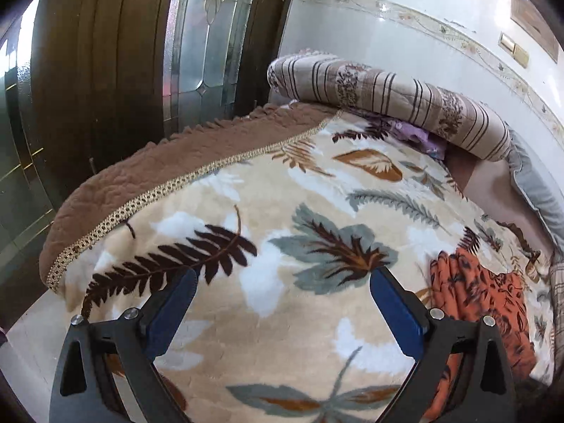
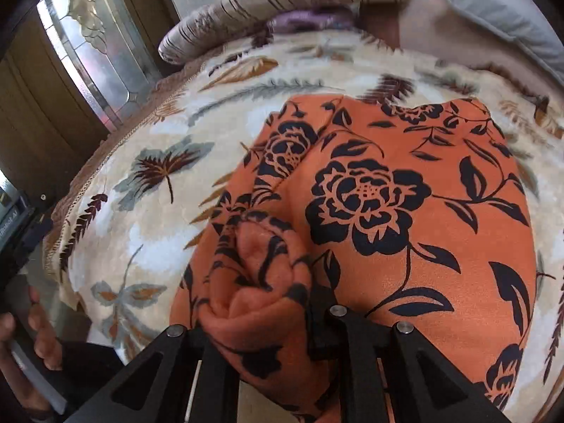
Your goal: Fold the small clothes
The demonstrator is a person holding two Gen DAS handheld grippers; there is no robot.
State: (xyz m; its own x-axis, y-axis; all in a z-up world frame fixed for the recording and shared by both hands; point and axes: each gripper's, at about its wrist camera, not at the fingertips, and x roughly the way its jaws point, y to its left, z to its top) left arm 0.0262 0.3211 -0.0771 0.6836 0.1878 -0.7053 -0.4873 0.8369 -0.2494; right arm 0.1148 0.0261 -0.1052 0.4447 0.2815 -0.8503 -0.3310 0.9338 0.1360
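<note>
An orange garment with a black flower print (image 2: 405, 190) lies on the leaf-patterned cream blanket (image 2: 148, 211). My right gripper (image 2: 261, 275) is shut on a bunched fold of the orange garment at its near left edge; the fingertips are hidden by the cloth. In the left wrist view my left gripper (image 1: 282, 292) is open and empty, its blue pads (image 1: 394, 313) wide apart above the blanket (image 1: 289, 194). The orange garment (image 1: 483, 292) lies to its right.
A striped rolled quilt (image 1: 387, 95) and a grey pillow (image 1: 535, 190) lie at the far side of the bed, with purple cloth (image 1: 416, 134) under the quilt. A brown quilted border (image 1: 148, 172) marks the bed's left edge. A wooden door with glass panels (image 1: 197, 35) stands beyond.
</note>
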